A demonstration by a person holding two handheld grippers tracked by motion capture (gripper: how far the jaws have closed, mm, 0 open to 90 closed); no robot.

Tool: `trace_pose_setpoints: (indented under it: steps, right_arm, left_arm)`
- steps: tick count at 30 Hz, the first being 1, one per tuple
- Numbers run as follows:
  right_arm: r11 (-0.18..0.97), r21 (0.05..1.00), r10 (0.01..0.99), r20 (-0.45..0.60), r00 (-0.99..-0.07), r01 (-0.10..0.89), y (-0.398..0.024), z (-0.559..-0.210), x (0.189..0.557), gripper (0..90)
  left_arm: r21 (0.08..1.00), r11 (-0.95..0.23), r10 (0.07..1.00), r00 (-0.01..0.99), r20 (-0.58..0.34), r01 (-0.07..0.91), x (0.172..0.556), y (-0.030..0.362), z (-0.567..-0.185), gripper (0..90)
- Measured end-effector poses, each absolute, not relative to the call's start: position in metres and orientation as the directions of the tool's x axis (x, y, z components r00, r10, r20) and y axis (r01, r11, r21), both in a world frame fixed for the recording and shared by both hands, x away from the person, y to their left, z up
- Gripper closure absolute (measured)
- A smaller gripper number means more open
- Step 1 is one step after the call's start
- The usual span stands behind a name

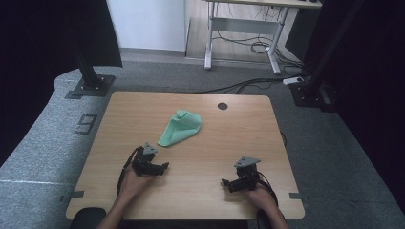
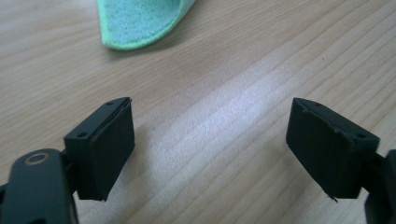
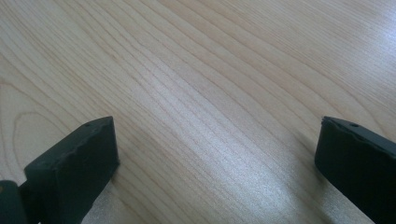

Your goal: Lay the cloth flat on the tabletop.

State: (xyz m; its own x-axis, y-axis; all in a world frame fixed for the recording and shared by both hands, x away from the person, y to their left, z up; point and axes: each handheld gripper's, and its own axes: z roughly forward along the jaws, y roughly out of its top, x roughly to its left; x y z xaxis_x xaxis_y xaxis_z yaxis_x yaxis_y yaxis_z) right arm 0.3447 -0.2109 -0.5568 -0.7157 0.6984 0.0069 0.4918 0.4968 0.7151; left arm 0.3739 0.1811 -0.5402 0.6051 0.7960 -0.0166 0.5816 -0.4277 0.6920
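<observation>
Jaws are standing apart on both tools, nothing between them: the left gripper (image 2: 210,149) is hovering over bare wood at the near left of the table (image 1: 239,129), the right gripper (image 3: 217,163) at the near right. The green cloth (image 1: 180,127) is lying crumpled mid-table, just beyond the left gripper and not touching it.
</observation>
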Motion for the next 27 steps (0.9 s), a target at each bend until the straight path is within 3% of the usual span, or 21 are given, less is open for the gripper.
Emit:
trace_pose_setpoints:
  steps: [14,27]
  right_arm:
    - [0.497,0.715,0.699,0.006,-0.715,0.492,-0.211,-0.557,0.345,0.0]
    - [0.497,0.715,0.699,0.007,-0.715,0.492,-0.211,-0.557,0.345,0.0]
  left_arm:
    - [0.727,-0.404,0.791,0.612,-0.027,0.555,0.392,0.179,-0.527,24.2]
    - [0.742,-0.422,0.765,0.644,-0.017,0.522,0.422,0.162,-0.513,45.7]
